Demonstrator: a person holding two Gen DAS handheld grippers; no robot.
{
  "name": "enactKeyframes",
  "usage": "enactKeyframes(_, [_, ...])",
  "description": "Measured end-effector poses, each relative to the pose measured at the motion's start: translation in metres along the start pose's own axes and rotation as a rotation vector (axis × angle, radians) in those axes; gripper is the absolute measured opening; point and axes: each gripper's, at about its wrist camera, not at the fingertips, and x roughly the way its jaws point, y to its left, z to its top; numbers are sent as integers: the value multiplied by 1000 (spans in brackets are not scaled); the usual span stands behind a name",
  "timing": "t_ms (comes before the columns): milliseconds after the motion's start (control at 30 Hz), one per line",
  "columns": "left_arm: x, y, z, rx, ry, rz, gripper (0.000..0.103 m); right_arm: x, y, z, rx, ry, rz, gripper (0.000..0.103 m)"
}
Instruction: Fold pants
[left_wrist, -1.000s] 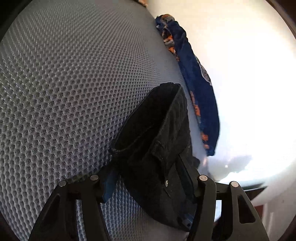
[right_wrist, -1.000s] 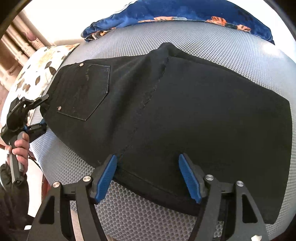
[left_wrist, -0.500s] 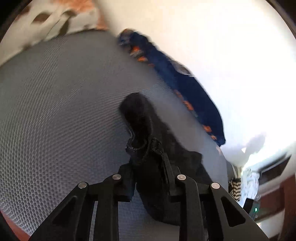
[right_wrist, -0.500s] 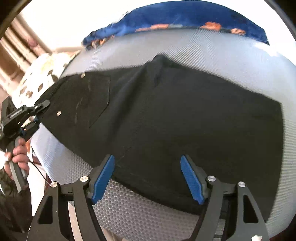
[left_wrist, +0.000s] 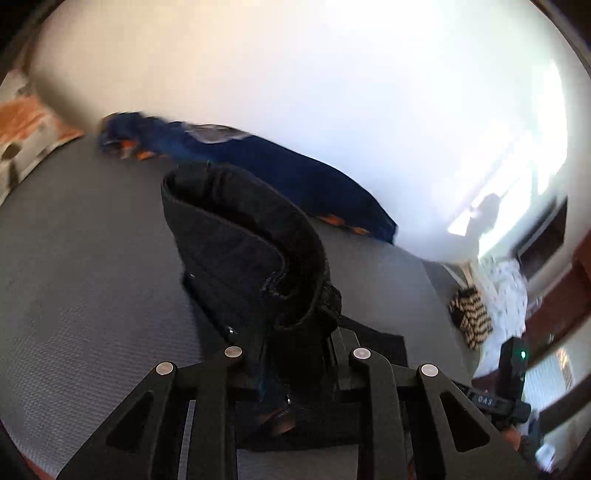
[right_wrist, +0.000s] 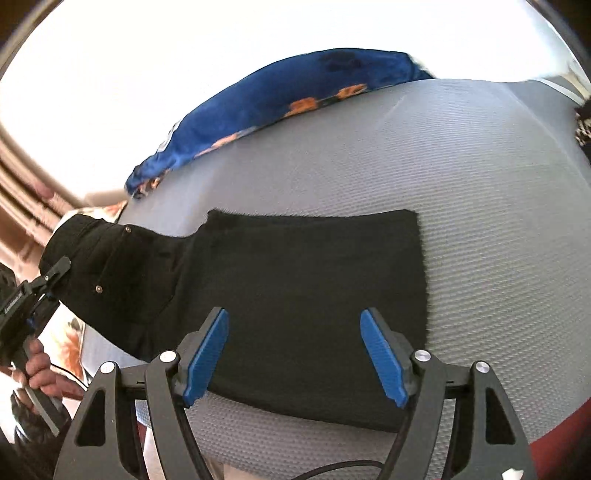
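Note:
The black pants (right_wrist: 295, 295) lie on the grey mesh mattress (right_wrist: 461, 184), leg part flat, waist end lifted at the left. My left gripper (left_wrist: 295, 332) is shut on the waistband of the pants (left_wrist: 251, 251), which curls up in front of it; it also shows in the right wrist view (right_wrist: 55, 273), held by a hand. My right gripper (right_wrist: 295, 350) is open and empty, its blue pads (right_wrist: 207, 354) above the near edge of the pants.
A blue cloth with orange print (right_wrist: 277, 96) lies along the far mattress edge by the white wall. A leaf-print pillow (left_wrist: 22, 129) sits at the left. A striped item (left_wrist: 471, 317) and furniture stand past the right mattress edge.
My left gripper has shut on the waistband and lifted the waist end up and over toward the legs. My right gripper has drawn back, staying open.

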Motion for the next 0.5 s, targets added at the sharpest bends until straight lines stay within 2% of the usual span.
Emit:
enactKeyframes(200, [39,-68,-20,157,66,-20,24,-6,-26,-1,58,-14,28,72])
enactKeyframes(367, [83,-112,-50,262,170,-37,24,-7,-42,1,82,-19,39,72])
enactKeyframes(500, [123,-136,-81,330,271,-5,24,-10,-57,0,104,-18,51,72])
